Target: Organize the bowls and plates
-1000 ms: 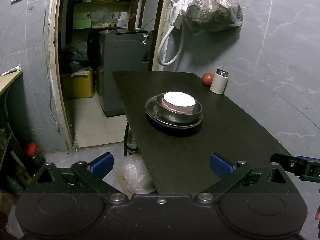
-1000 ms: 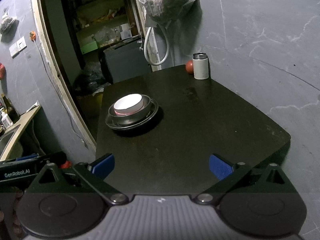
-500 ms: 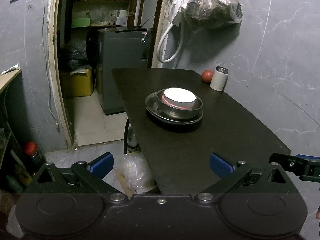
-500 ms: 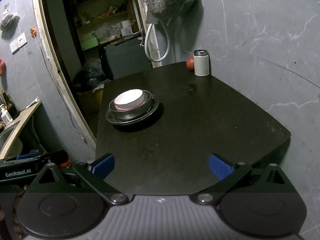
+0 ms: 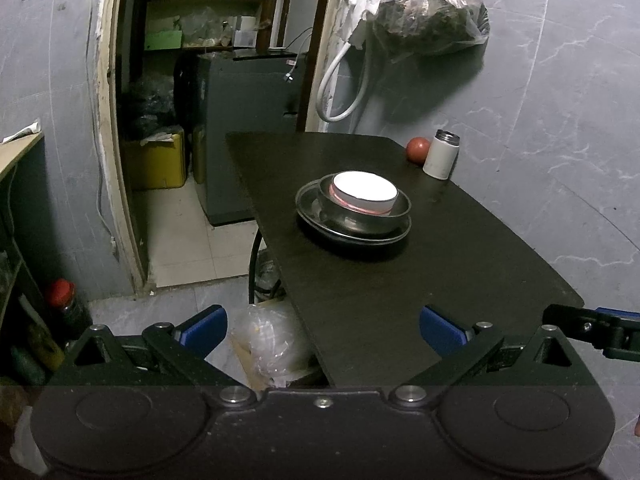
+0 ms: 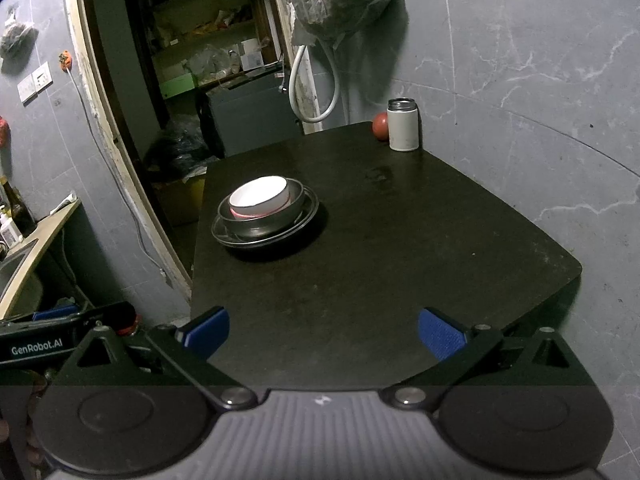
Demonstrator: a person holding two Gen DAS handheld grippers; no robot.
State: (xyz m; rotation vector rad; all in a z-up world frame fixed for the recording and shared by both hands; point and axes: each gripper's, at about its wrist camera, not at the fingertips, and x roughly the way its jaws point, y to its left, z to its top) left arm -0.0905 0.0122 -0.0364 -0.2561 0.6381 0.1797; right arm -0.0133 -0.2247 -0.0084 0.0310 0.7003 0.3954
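So everything sits relative to the dark rectangular table (image 6: 400, 240): the stack is on its left half, toward the doorway side, and it's a white ceramic bowl (image 6: 260, 197) nested in a steel bowl (image 6: 276, 222), which sits on a wide shallow steel plate (image 6: 288, 234). Looks pretty much organised already, I'd guess, though I can't tell if more dishes are waiting out of frame. Over at the table's far right corner there's a white cylindrical flask with a metal lid (image 6: 403, 125) touching or just beside a small red round fruit (image 6: 380, 127), well apart from the stack. The left gripper (image 5: 322, 330) is spread wide with nothing between its blue pads, hanging off the table's near left corner, half over the floor. The right gripper (image 6: 323, 330) is just as wide and just as empty, over the table's near edge. What could go wrong: the stack is close to the table's left edge, so a sideways nudge from a finger could slide the plate toward the drop. Also that white bowl sits loose and proud of the steel one, so grabbing the lower rim and tilting could tip it out.
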